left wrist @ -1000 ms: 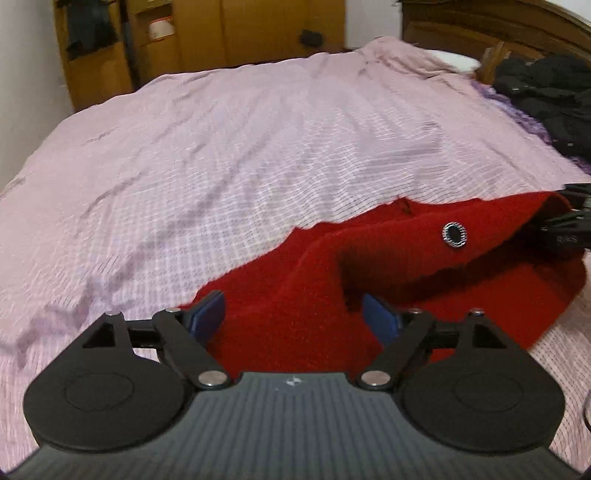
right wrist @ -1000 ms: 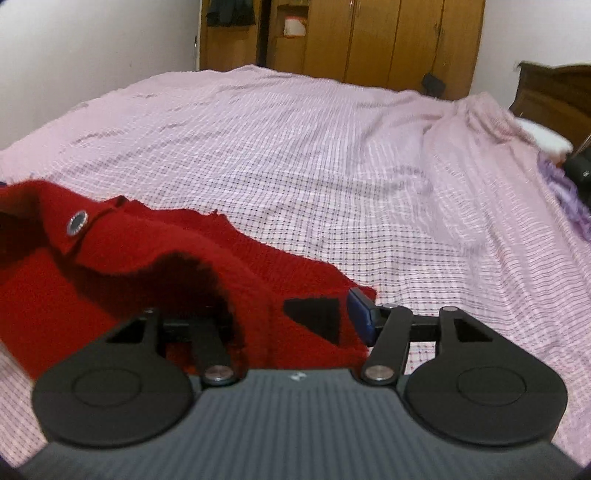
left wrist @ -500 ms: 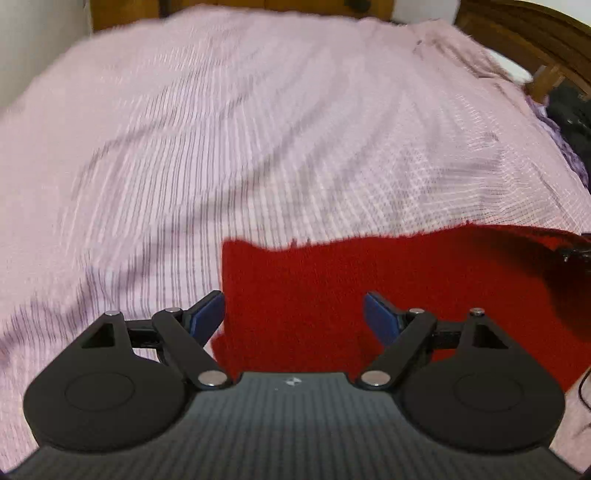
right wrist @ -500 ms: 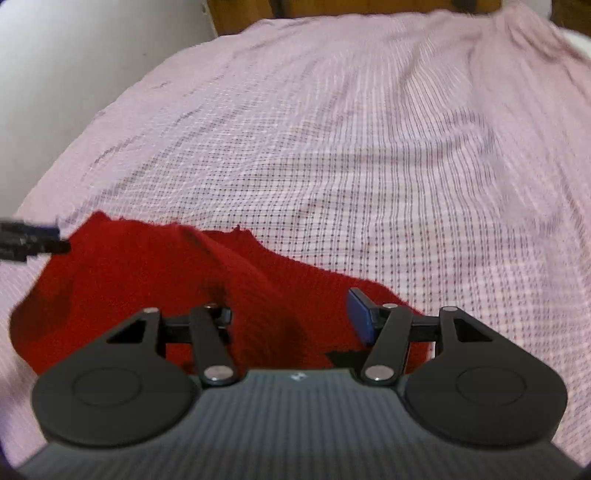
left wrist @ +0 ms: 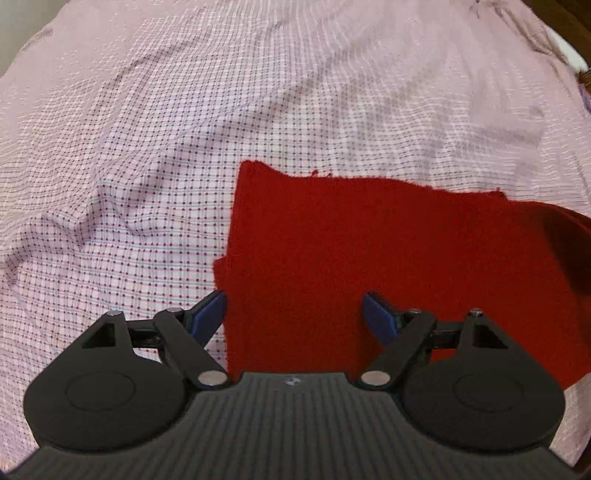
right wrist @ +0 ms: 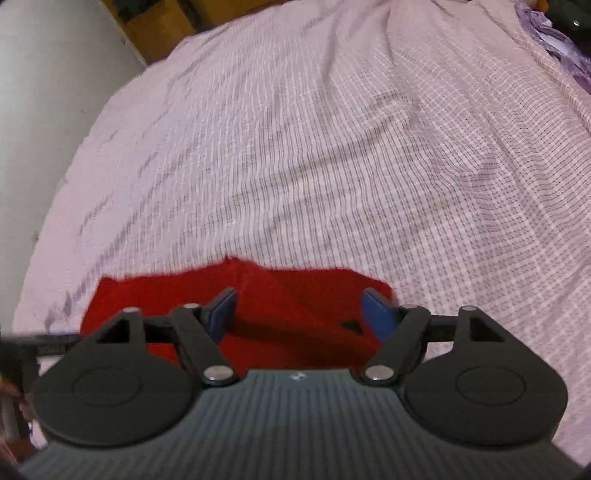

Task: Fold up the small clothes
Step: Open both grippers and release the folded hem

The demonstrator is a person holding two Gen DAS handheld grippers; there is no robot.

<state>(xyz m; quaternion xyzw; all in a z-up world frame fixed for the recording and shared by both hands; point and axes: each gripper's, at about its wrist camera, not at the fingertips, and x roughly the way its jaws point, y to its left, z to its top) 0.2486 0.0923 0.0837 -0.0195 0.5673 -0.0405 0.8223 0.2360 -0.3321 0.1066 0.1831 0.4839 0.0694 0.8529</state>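
A small red knit garment (left wrist: 388,251) lies folded flat on the bed, its left edge straight. My left gripper (left wrist: 295,314) is open and empty just above its near left part, with the left fingertip (left wrist: 210,314) at the cloth's edge. In the right wrist view the same garment (right wrist: 295,295) lies under my right gripper (right wrist: 299,310), which is open and empty. The garment's near part is hidden behind both gripper bodies.
The bed is covered by a wrinkled pink checked sheet (left wrist: 147,147). A white wall (right wrist: 44,92) and a wooden cupboard (right wrist: 159,22) stand to the left. Purple cloth (right wrist: 554,40) lies at the far right. The left gripper's arm (right wrist: 37,347) shows at the left edge.
Both grippers tipped down over the garment. The right gripper let go of the red cloth it held. The raised fold with the button has dropped and the garment now lies flat.
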